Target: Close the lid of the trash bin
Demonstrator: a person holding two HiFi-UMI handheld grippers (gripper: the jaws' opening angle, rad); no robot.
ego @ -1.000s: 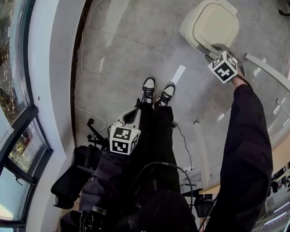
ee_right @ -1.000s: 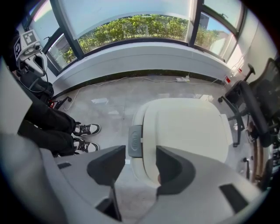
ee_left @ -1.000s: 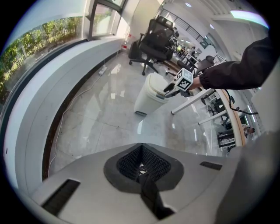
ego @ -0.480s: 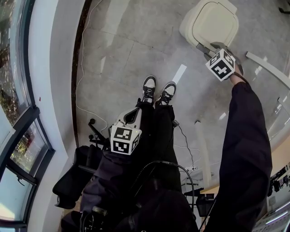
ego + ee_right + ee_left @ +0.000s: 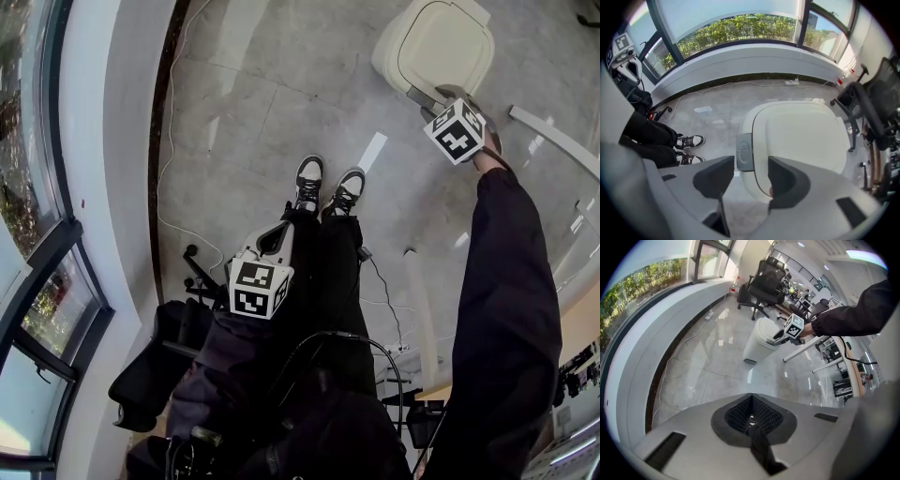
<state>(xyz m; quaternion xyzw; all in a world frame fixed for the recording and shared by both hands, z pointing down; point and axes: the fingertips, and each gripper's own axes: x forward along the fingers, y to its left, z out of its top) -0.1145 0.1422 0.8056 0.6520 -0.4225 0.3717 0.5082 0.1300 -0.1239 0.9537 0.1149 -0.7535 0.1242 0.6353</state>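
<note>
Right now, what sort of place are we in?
Probably an open-plan office: swivel chairs, desks, and a curved window wall over a polished floor.

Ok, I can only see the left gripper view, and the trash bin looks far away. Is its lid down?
Observer: Yes. The right gripper view looks down on the cream lid, and it lies flat on the trash bin.
Operator: Is the other gripper squeezing it?
Observer: No. The right gripper has its jaws apart with nothing clamped. The grey latch at the bin's front shows between them.
Operator: So where is my gripper?
Observer: The head view shows the left gripper low by the person's legs, well away from the bin.
</note>
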